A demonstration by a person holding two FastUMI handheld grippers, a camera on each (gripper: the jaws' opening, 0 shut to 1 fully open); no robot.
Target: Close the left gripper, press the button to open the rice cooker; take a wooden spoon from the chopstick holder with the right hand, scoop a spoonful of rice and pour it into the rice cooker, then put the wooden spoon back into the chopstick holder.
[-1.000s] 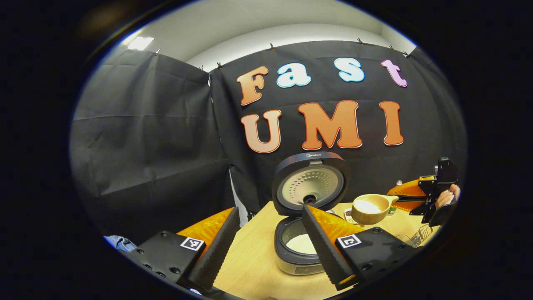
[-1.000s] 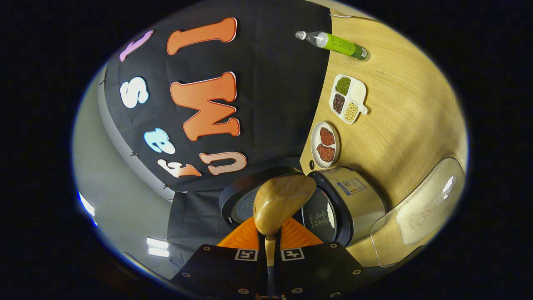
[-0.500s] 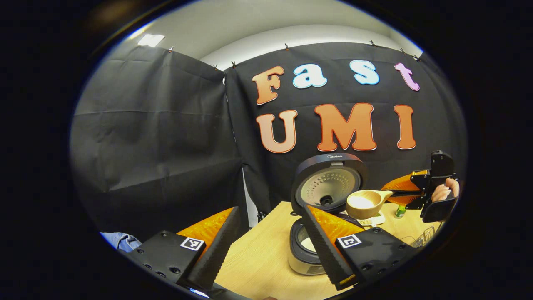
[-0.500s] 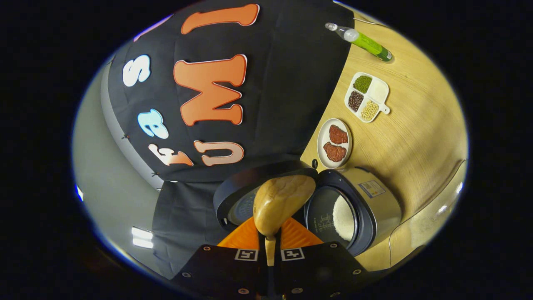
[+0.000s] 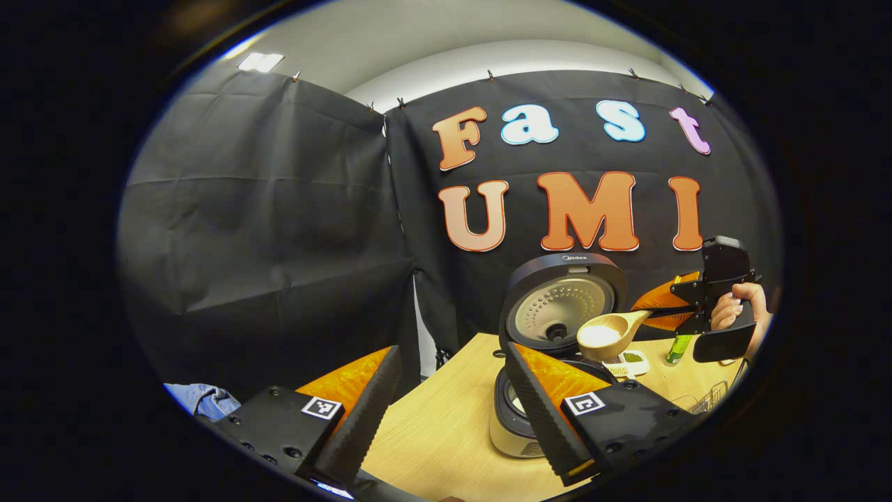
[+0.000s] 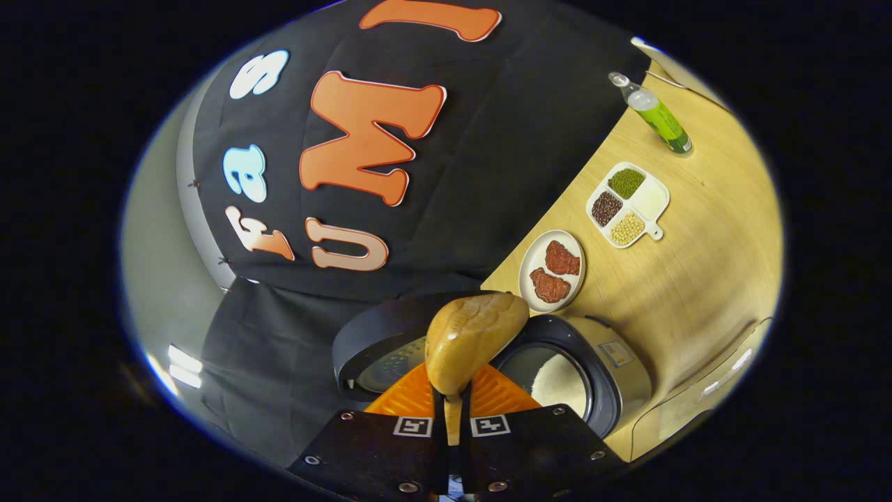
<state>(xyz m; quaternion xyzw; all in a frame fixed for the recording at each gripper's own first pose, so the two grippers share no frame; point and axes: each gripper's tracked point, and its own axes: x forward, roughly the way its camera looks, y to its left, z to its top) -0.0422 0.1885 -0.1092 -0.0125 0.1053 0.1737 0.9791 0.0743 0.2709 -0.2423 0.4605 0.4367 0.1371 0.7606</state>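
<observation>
Your left claw (image 5: pixel 446 411) stands with its fingers spread wide and nothing between them, low over the near edge of the table (image 5: pixel 439 439); its right finger hides the front of the rice cooker (image 5: pixel 512 425), so you cannot see how much rice lies in the pot from there. Your right claw (image 6: pixel 451 418) is clamped on the handle of the wooden spoon (image 6: pixel 474 338), fingers pressed together on it. In the right gripper view you see the spoon's bowl from its back, so its load is hidden; the left gripper view shows white rice in it, held level just in front of the raised lid (image 5: pixel 561 303). The right gripper view shows white rice inside the open pot beside the spoon. Beyond the cooker lie a plate with two reddish pieces (image 6: pixel 552 270), a divided dish of beans (image 6: pixel 627 203) and a green bottle (image 6: pixel 658 118) on its side. A clear container (image 6: pixel 697 397) at the table's edge is cut off. The chopstick holder (image 5: pixel 704 401) is barely legible, a wire shape at the left gripper view's rim.
</observation>
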